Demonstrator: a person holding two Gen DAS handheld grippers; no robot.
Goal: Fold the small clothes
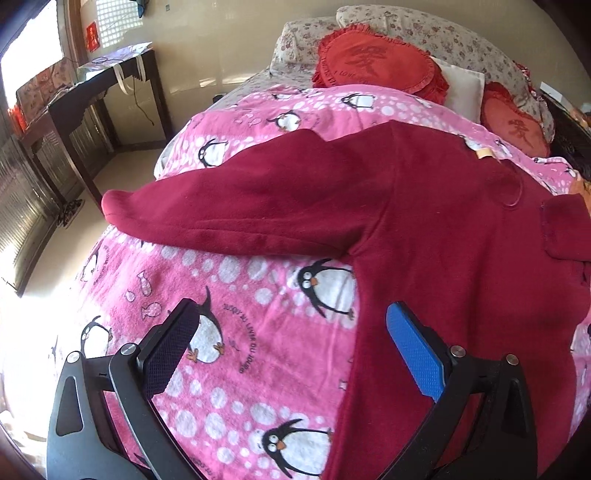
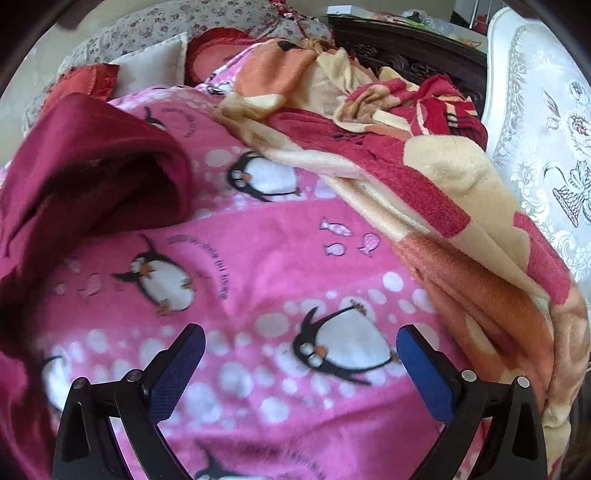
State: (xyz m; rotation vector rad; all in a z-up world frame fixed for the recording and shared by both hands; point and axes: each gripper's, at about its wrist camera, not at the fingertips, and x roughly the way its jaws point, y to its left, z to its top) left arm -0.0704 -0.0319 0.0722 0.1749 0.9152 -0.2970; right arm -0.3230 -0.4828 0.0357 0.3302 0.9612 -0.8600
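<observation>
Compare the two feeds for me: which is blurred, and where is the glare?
Left wrist view: sharp on the dark red top, fisheye bending the bed edge, window glare blown out at far left, left tongs open. Right wrist view: motion-smeared, worst on the penguin blanket at lower left, no strong glare, right tongs open.

A pink fleece blanket printed with penguins, fish and white dots (image 1: pixel 258 325) covered the bed. At its head lay floral-print pillows (image 1: pixel 424 26), a red heart-shaped frilled cushion (image 1: pixel 376 62) and a second red cushion (image 1: pixel 513 122). A dark wooden side table (image 1: pixel 103 85) stood against the wall near a bright window. A rumpled cream, orange and red blanket (image 2: pixel 424 177) lay beside white patterned upholstery (image 2: pixel 546 129).
</observation>
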